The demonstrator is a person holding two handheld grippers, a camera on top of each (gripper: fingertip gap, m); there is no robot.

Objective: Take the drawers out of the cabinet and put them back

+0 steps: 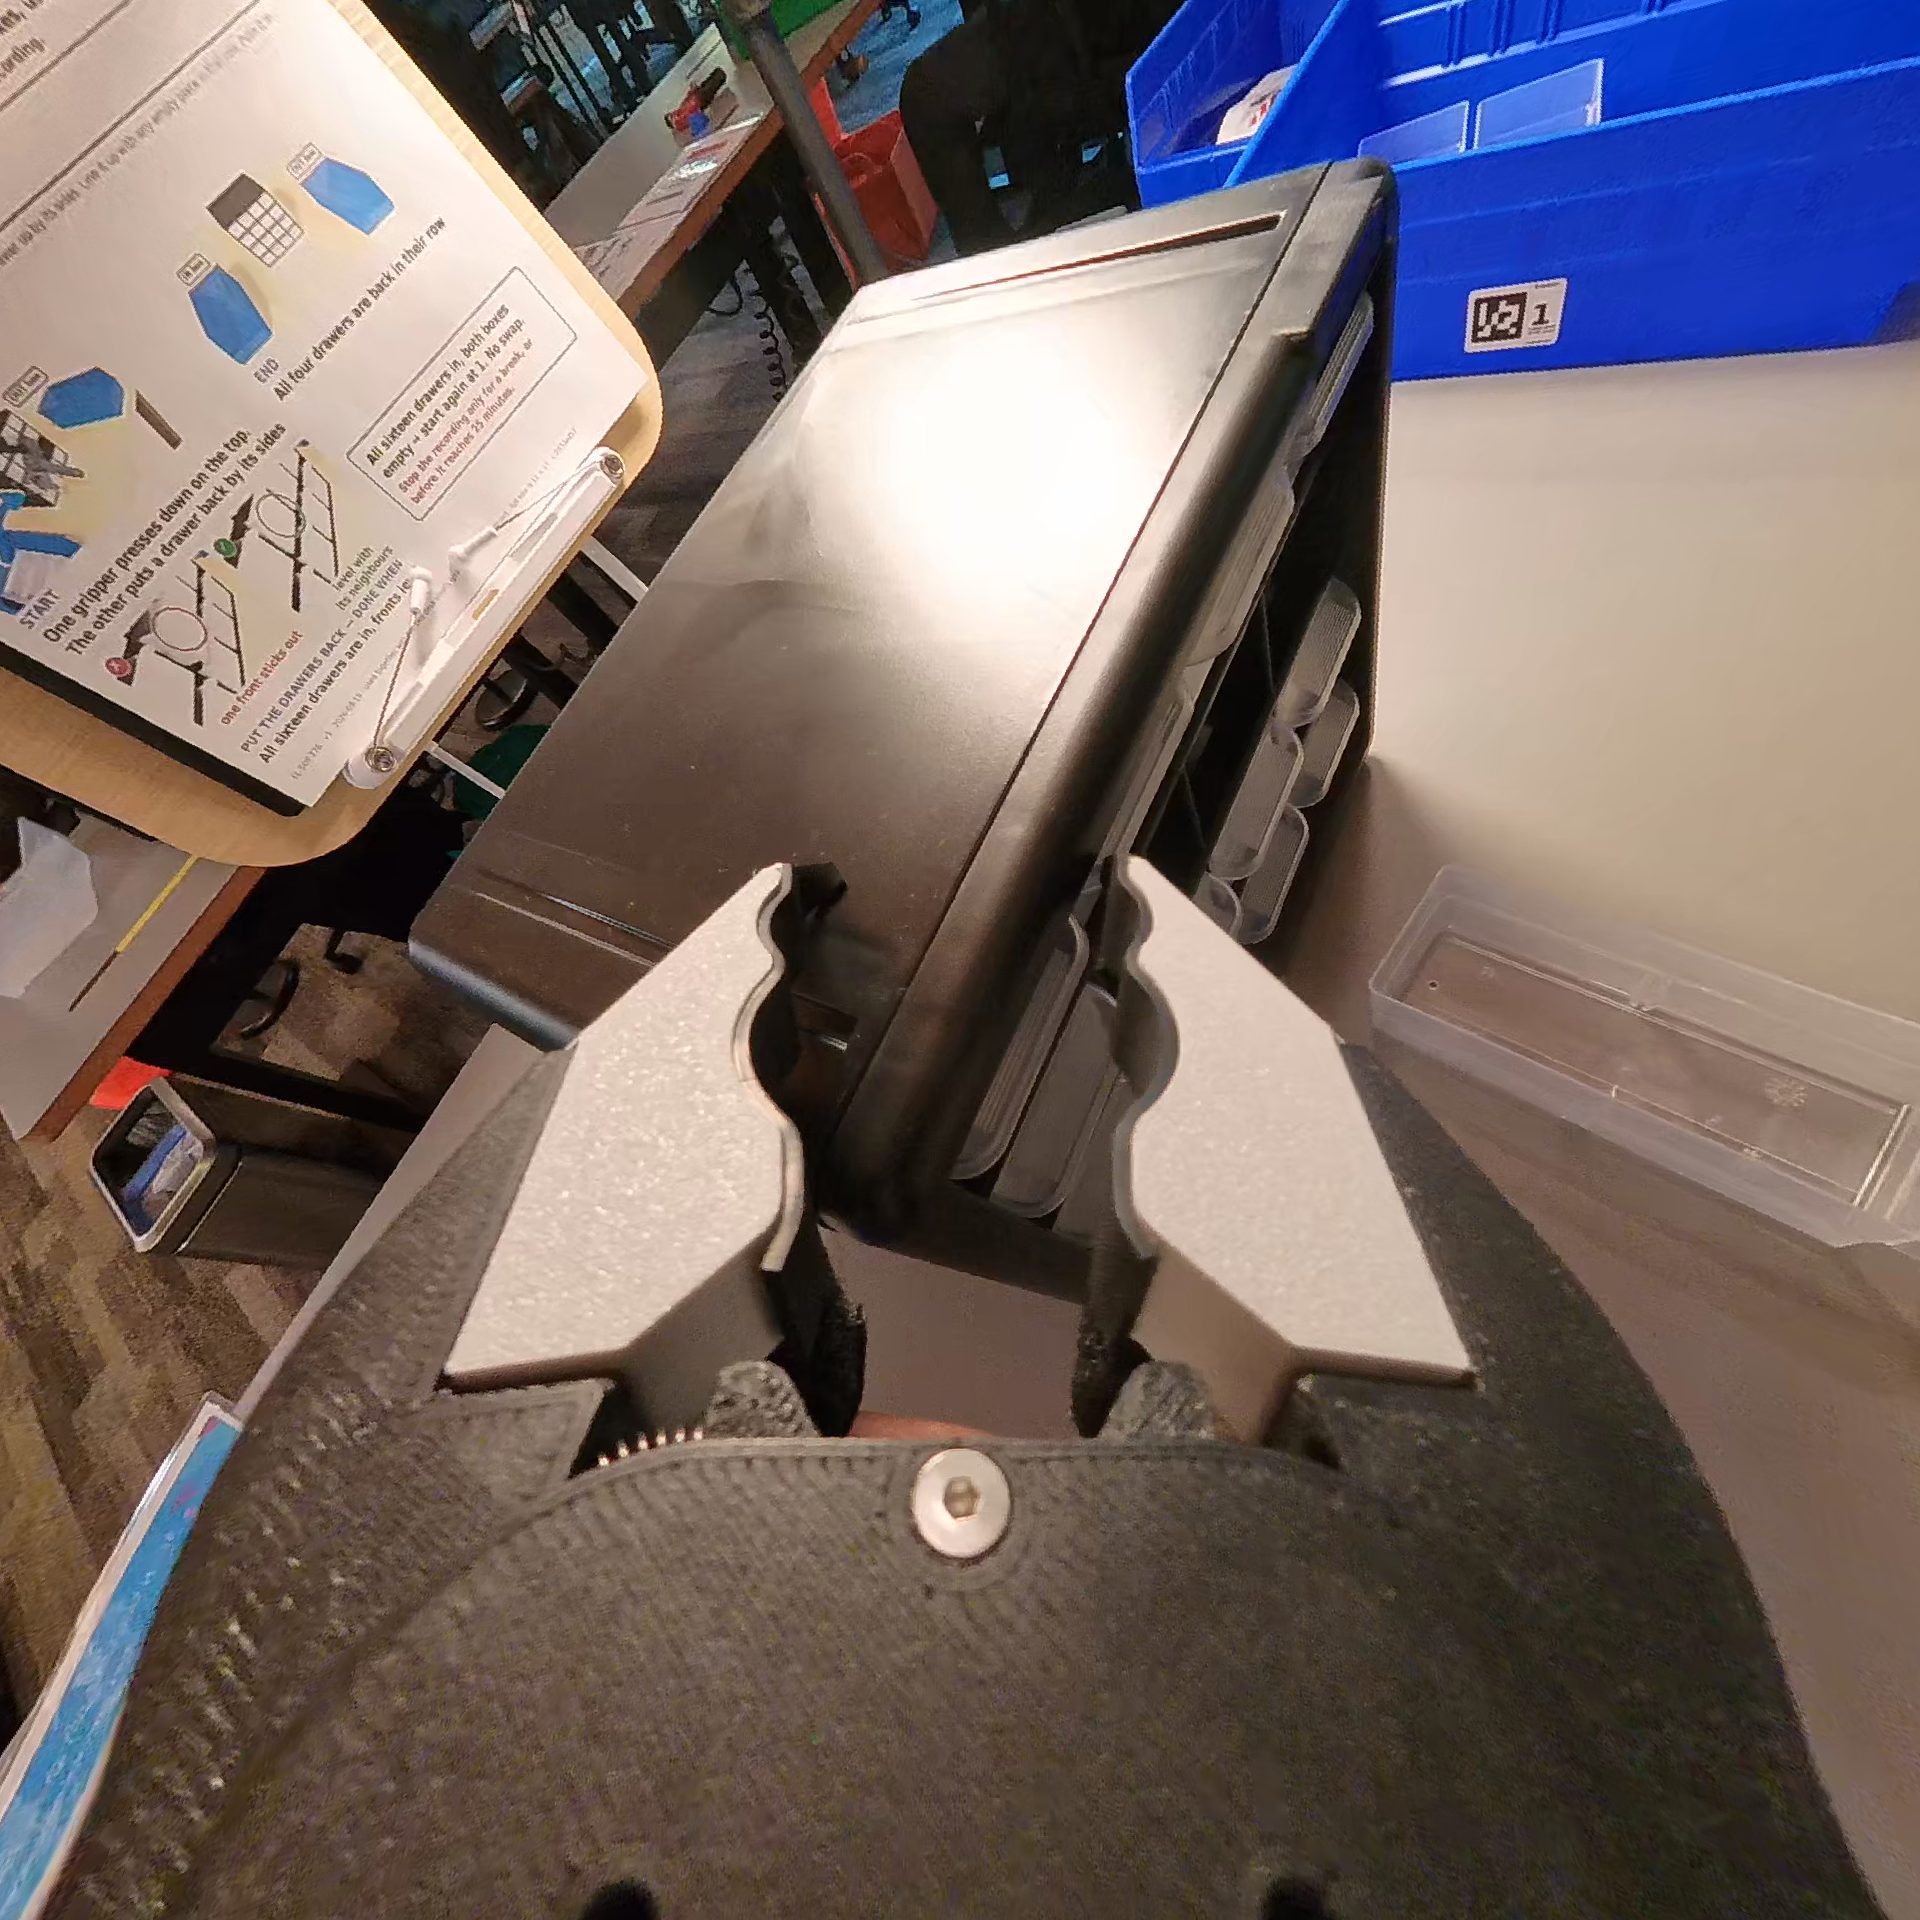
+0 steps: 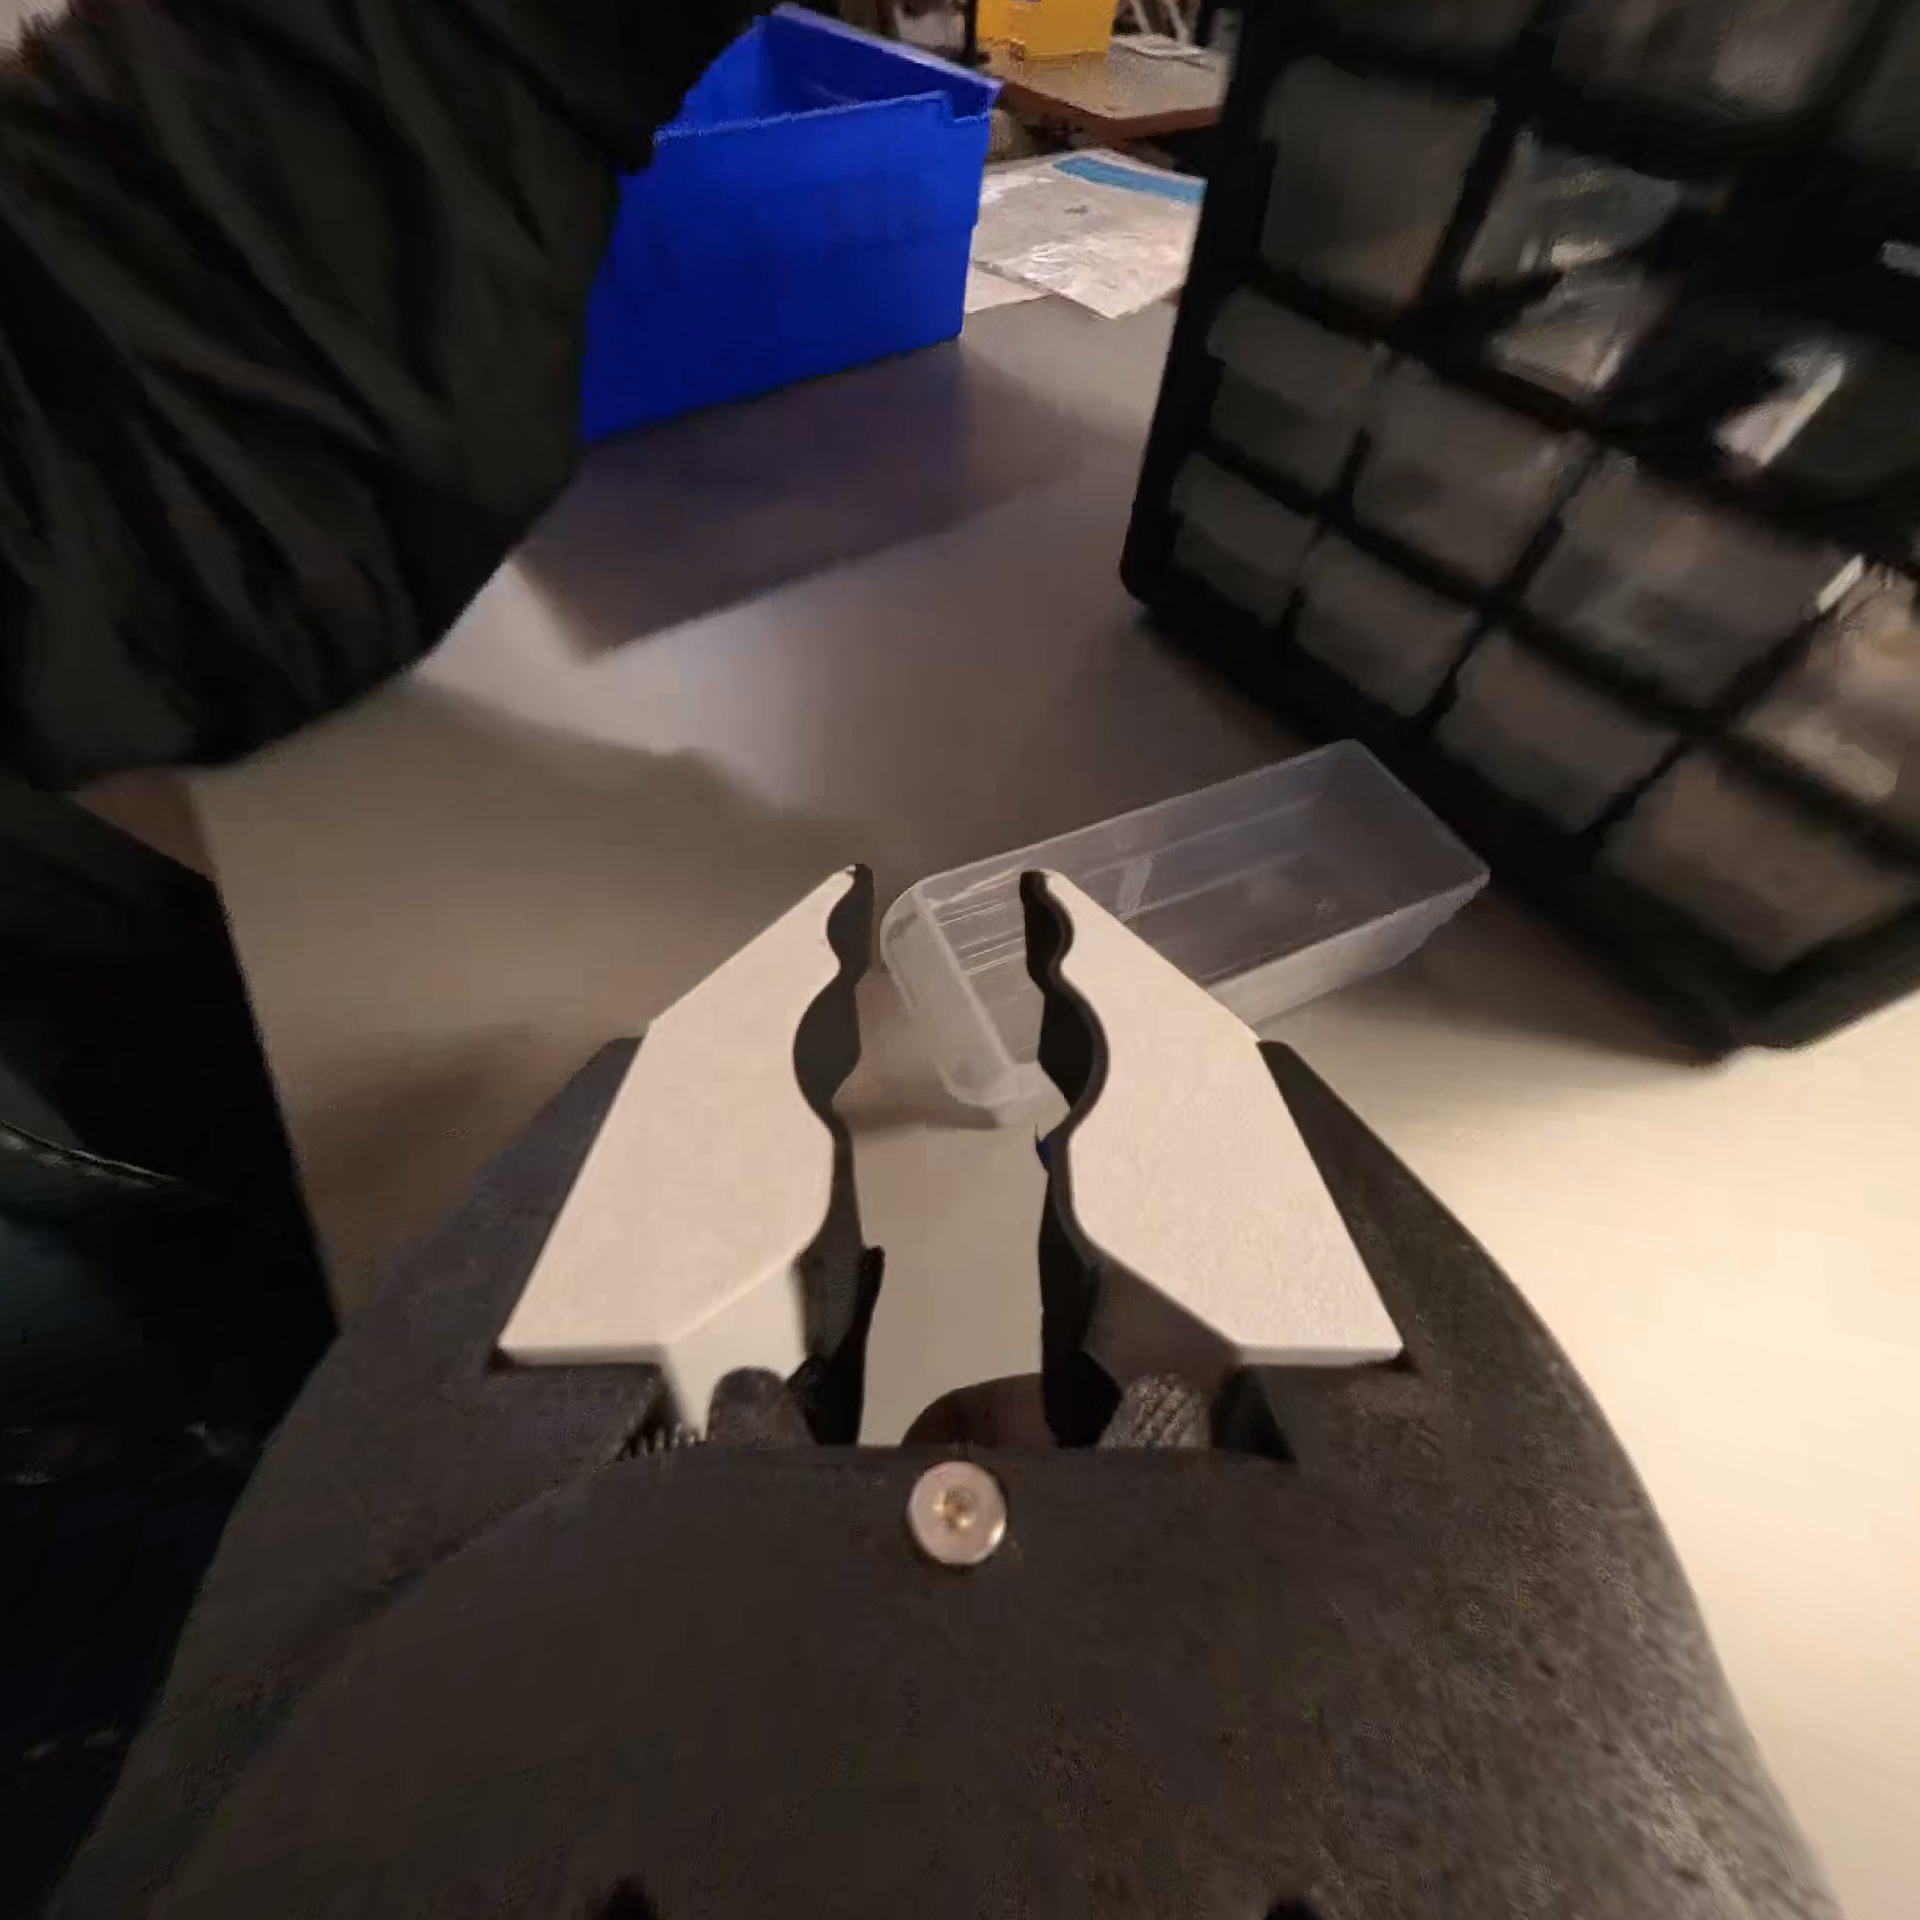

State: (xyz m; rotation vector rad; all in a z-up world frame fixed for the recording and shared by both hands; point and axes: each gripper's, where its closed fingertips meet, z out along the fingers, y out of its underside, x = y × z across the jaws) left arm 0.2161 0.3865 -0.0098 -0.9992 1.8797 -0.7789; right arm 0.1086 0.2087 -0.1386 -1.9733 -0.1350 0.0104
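The black drawer cabinet (image 1: 935, 582) stands on the pale table (image 1: 1662, 644), seen from above in the left wrist view, its glossy top catching a bright glare and its front edge lined with the ribbed grey fronts of clear drawers (image 1: 1299, 748). The left gripper (image 1: 951, 894) sits over the near corner of the cabinet's top with its grey fingers (image 1: 665, 1101) spread wide, one over the top panel and the other over the drawer fronts; whether the pads press on the cabinet is not clear. One clear plastic drawer (image 1: 1642, 1049) lies out on the table just beside the cabinet's front, upright and open at the top. In the right wrist view the same drawer (image 2: 1247, 894) lies in front of the cabinet's grid of drawers (image 2: 1538, 499), its handle end toward the camera. The right gripper (image 2: 940, 883) hovers at that handle end with its fingers (image 2: 707, 1122) partly apart; the drawer's rounded front shows in the gap between the tips, and a sliver of space is visible between the left tip and the plastic, so nothing is gripped. A dark sleeve (image 2: 260, 364) fills the upper left, and blue storage bins (image 1: 1662, 177) stand farther back on the table, with an instruction sheet on a wooden board (image 1: 291, 395) off to the left
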